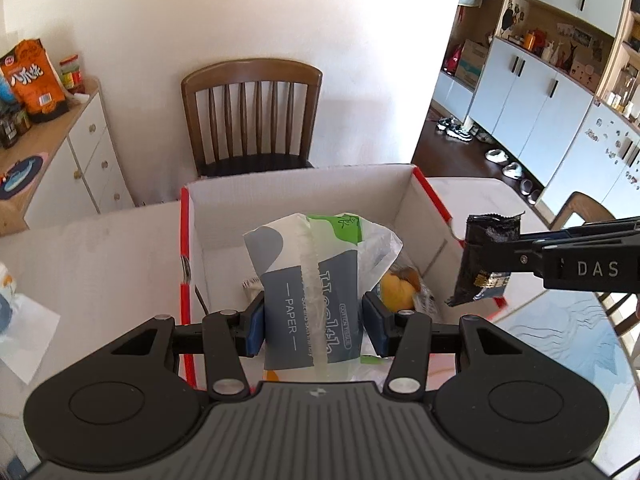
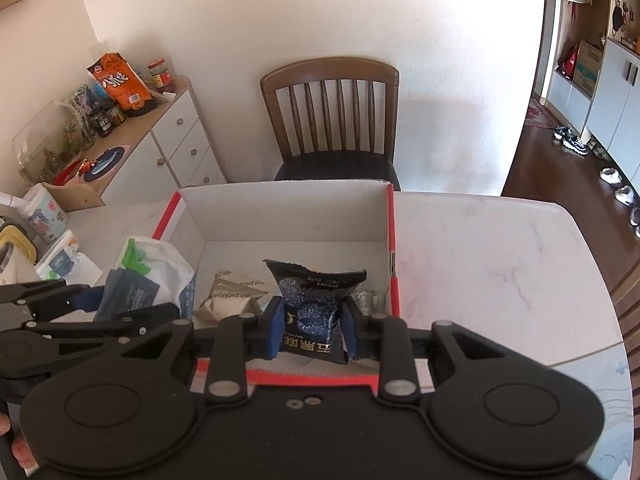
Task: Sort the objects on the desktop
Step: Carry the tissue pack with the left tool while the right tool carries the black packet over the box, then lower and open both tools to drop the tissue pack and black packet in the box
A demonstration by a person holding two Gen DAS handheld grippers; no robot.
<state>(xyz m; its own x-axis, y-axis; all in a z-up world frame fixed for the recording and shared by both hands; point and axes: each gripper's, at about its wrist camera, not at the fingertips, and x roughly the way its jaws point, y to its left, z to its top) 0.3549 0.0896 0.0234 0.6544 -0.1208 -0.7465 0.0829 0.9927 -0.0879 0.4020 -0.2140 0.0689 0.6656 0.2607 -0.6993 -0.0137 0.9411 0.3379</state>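
Note:
My left gripper [image 1: 314, 326] is shut on a grey, white and green tissue pack [image 1: 310, 280], held over the open red-edged cardboard box [image 1: 280, 192]. The same pack [image 2: 144, 280] hangs at the box's left wall in the right wrist view, with the left gripper [image 2: 100, 304] beside it. My right gripper [image 2: 312, 328] is shut on a black and blue snack packet [image 2: 314, 300], above the near part of the box [image 2: 288, 204]. That packet [image 1: 486, 256] and the right gripper [image 1: 504, 254] hang over the box's right wall in the left wrist view. A yellow item [image 1: 396, 290] and a beige pouch [image 2: 232, 294] lie inside.
The box sits on a white marble-look table [image 2: 500, 264]. A brown wooden chair [image 1: 252, 116] stands behind it against the wall. A white cabinet [image 2: 176, 148] with an orange snack bag [image 2: 120, 84] and jars is at the left. A patterned cup [image 2: 44, 212] stands on the table's left.

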